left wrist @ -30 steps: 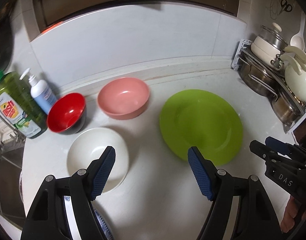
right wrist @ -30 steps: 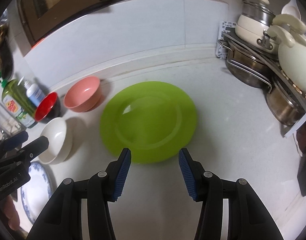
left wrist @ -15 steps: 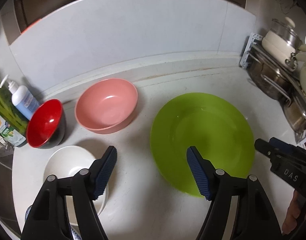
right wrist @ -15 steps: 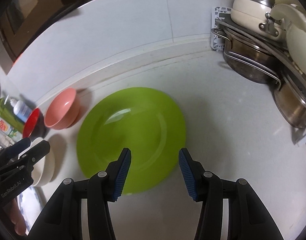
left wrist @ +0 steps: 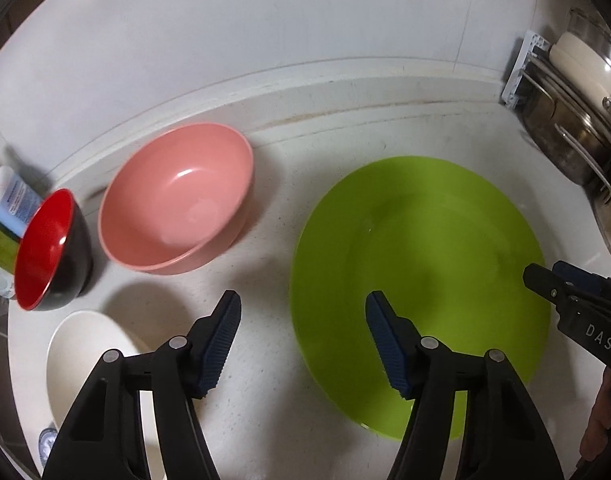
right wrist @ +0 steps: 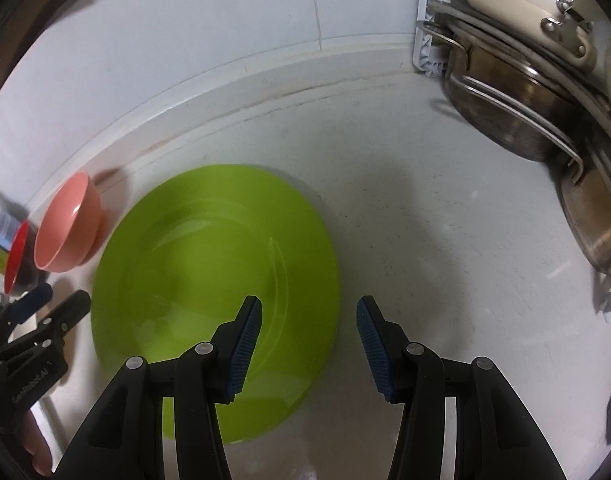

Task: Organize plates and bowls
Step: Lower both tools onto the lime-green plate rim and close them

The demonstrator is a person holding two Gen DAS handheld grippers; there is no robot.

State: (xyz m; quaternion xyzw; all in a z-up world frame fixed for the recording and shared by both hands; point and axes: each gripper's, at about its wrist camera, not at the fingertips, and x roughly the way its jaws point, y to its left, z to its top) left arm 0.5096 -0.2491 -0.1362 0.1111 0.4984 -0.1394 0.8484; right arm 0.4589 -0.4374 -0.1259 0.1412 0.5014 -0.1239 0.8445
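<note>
A large green plate (left wrist: 421, 280) lies flat on the white counter; it also shows in the right wrist view (right wrist: 209, 264). A pink bowl (left wrist: 177, 204) stands left of it, also in the right wrist view (right wrist: 67, 228). A red bowl with a black outside (left wrist: 45, 252) is further left, and a white bowl (left wrist: 93, 356) lies near my left finger. My left gripper (left wrist: 303, 336) is open and empty, its right finger over the plate's left edge. My right gripper (right wrist: 309, 334) is open and empty over the plate's right rim.
Steel pots and a cream lidded pot (right wrist: 537, 64) sit stacked in a rack at the right. Soap bottles (left wrist: 5, 204) stand at the far left by the wall. The white backsplash (left wrist: 265, 32) runs behind. Bare counter (right wrist: 445, 240) lies right of the plate.
Both grippers have moved forward and down toward the counter. The green plate and pink bowl now look larger and nearer. The right gripper has shifted right, from the plate's middle to its right rim.
</note>
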